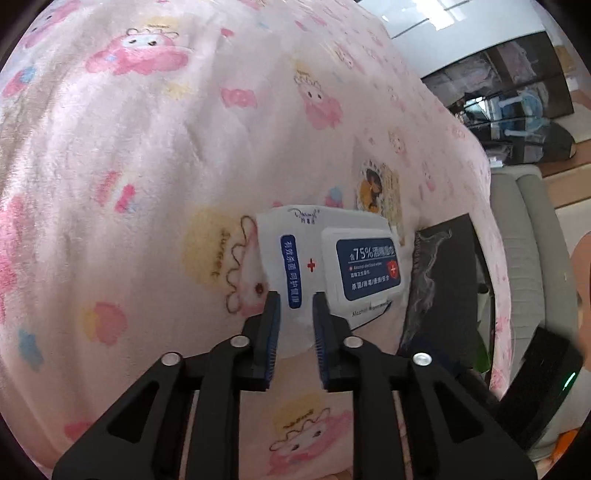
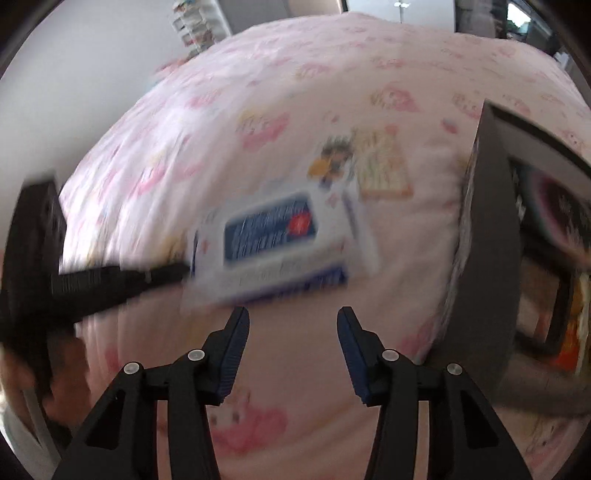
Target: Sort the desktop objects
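On the pink cartoon-print blanket point(image 1: 147, 184) there are one white-and-blue wipes pack point(image 1: 332, 266), one small picture card point(image 1: 380, 188) just beyond it, and one dark box point(image 2: 491, 236) at the right.

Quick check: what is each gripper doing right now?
Left gripper: narrow gap, wipes pack between its fingers; actual grip cannot be told.
Right gripper: open, holding nothing.

A fluffy pink blanket point(image 1: 155, 155) printed with cartoon sheep covers the whole surface. Past its right edge in the left wrist view stands a grey ribbed cushioned seat point(image 1: 524, 236), and beyond that a dark glass cabinet point(image 1: 517, 88). Past the far-left corner in the right wrist view, a white shelf unit point(image 2: 199, 22) stands blurred against a plain wall point(image 2: 81, 74).
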A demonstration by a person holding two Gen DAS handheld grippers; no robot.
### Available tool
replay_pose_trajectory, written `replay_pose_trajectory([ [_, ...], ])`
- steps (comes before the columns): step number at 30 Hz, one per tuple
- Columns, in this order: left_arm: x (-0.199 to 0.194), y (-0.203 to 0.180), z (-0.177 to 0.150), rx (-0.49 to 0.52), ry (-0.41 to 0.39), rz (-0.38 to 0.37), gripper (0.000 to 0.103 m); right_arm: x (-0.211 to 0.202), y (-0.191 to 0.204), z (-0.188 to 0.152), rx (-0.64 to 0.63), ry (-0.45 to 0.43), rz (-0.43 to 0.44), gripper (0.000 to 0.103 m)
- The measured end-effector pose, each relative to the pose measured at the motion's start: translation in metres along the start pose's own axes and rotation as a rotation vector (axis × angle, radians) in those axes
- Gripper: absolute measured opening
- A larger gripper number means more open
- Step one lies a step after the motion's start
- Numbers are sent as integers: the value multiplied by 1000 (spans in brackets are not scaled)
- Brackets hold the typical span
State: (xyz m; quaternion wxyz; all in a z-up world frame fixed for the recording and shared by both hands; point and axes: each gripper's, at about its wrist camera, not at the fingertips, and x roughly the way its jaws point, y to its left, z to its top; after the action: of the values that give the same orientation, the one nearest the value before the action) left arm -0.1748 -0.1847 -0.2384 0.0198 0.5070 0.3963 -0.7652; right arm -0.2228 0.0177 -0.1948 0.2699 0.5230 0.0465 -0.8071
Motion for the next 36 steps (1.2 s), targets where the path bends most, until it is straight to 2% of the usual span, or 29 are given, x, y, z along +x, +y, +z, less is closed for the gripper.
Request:
replay_pose_trajectory([
  [4, 6, 2, 1, -5, 11, 13, 18, 13, -5, 25, 3, -14, -60, 46],
  [8, 12, 2, 2, -1, 16, 19, 23, 43, -13, 36, 38, 25, -58, 46],
  [10, 15, 2, 3, 0, 23, 23, 23, 51, -16, 35, 61, 42, -21, 51],
  [12, 16, 2, 4, 2, 24, 22, 24, 53, -15, 33, 64, 48, 4, 51],
  [17, 11, -6, 0, 33, 29, 5, 35, 30, 3, 22, -6, 64, 43, 49],
  [19, 8, -12, -5, 59, 39, 4, 37, 16, 9, 12, -23, 71, 66, 49],
  [22, 2, -25, -21, 113, 135, -111, 37, -4, 17, -13, -37, 116, 164, 49],
  [23, 1, -31, -26, 140, 157, -121, 36, -8, 20, -22, -47, 132, 192, 49],
  [25, -5, -36, -26, 179, 97, -45, 36, -13, 24, -38, -73, 141, 176, 49],
  [26, -7, -35, -23, 184, 68, -12, 36, -13, 24, -41, -94, 123, 122, 49],
  [29, -6, -19, -9, 110, 37, -2, 36, -9, 15, -39, -83, 77, 17, 49],
  [32, -2, -7, 2, 47, 17, -10, 36, 0, -5, -25, 30, 53, 74, 49],
  [36, -7, -5, 10, 22, -83, 55, 36, 20, -16, -12, 108, 64, 159, 49],
])
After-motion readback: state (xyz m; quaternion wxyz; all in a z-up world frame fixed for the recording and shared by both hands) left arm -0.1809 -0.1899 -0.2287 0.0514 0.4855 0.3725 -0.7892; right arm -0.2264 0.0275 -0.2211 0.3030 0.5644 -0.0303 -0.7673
